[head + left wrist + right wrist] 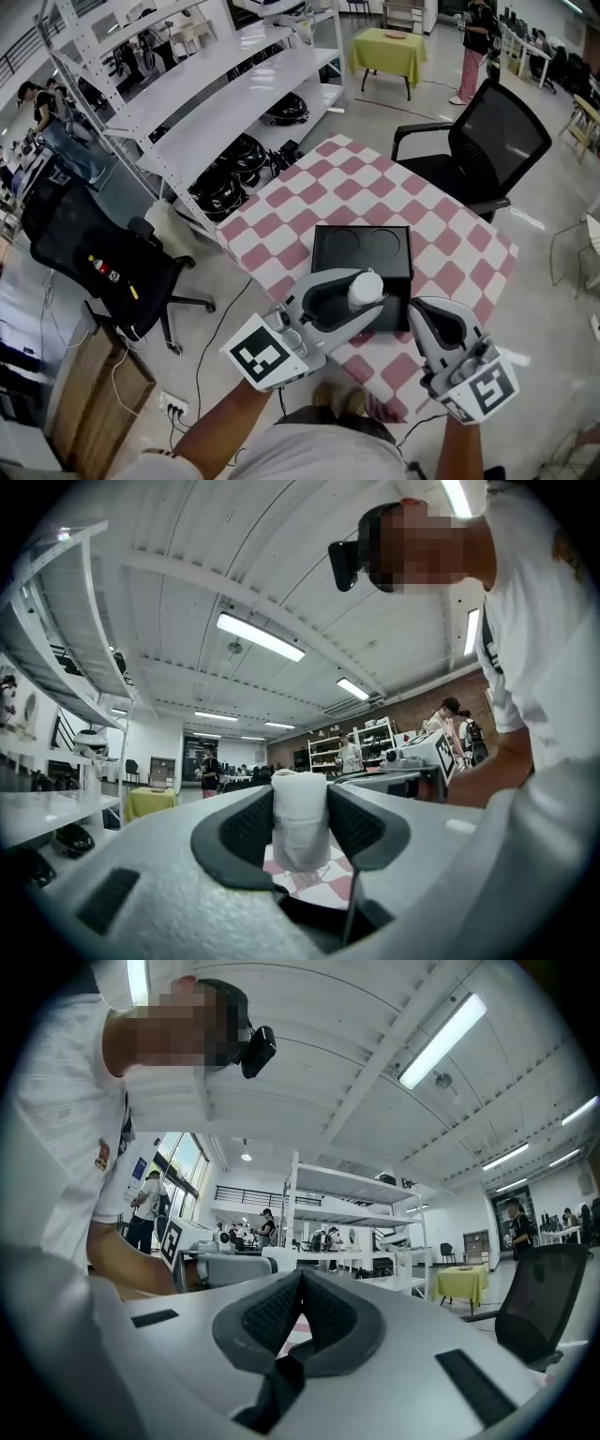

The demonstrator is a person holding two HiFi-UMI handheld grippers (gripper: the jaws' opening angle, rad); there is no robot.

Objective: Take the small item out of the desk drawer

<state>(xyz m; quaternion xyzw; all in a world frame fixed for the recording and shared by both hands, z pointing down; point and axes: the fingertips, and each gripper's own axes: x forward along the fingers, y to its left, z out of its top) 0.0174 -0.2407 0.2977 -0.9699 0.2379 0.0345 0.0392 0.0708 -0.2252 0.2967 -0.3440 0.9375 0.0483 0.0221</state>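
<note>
A small white cylindrical item (366, 289) sits upright between the pads of my left gripper (364, 292), held above the front of the black desk drawer unit (361, 248). In the left gripper view the same white item (300, 819) is pinched between the two dark pads of the left gripper (300, 803), which point up and away from the table. My right gripper (422, 309) hovers just right of the drawer unit, its jaws closed tip to tip on nothing. The right gripper view shows the right gripper (300, 1283) with pads meeting and no object between them.
The drawer unit rests on a table with a red-and-white checkered cloth (319, 187). One black office chair (497, 141) stands at the table's far right, another (94, 253) on the left. White shelving (216, 94) runs along the back left. A power strip (173, 408) lies on the floor.
</note>
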